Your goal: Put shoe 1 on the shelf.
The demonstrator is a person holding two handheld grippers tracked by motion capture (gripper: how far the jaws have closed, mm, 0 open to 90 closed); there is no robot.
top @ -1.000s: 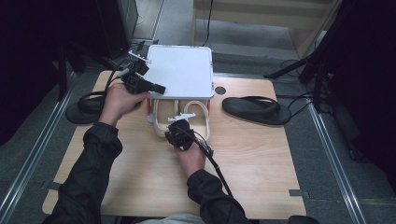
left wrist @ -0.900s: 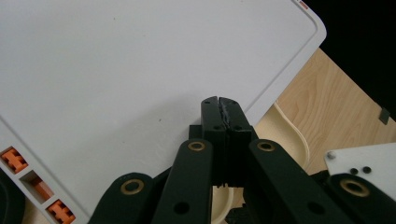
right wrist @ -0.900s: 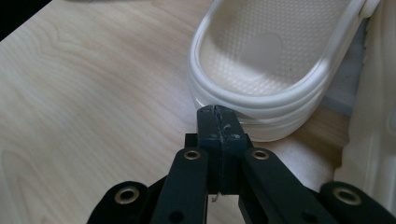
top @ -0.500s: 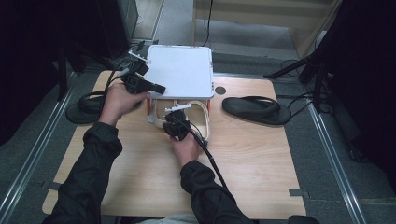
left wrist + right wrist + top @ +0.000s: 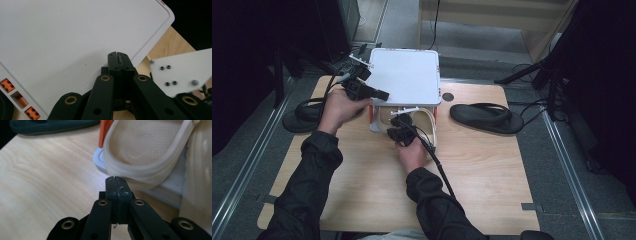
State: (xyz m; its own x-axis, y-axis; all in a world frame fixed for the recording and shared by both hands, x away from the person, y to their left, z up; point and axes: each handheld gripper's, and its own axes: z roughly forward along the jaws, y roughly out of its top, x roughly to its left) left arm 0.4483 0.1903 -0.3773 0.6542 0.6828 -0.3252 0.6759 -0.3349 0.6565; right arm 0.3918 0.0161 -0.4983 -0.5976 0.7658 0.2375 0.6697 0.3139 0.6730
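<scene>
Moving up the wooden counter (image 5: 492,170), the right gripper (image 5: 401,125), fingers together, now sits just before the cream rubber sandal (image 5: 150,147) under the white plastic rack (image 5: 404,75).

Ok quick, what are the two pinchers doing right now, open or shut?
Left gripper: shut, holding nothing, tips over the white shelf top.
Right gripper: shut, holding nothing, tips right at the cream sandal.

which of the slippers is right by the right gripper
The cream slipper on the white rack's lower shelf, its heel just ahead of the shut right gripper. The two black slippers lie off to either side.
</scene>
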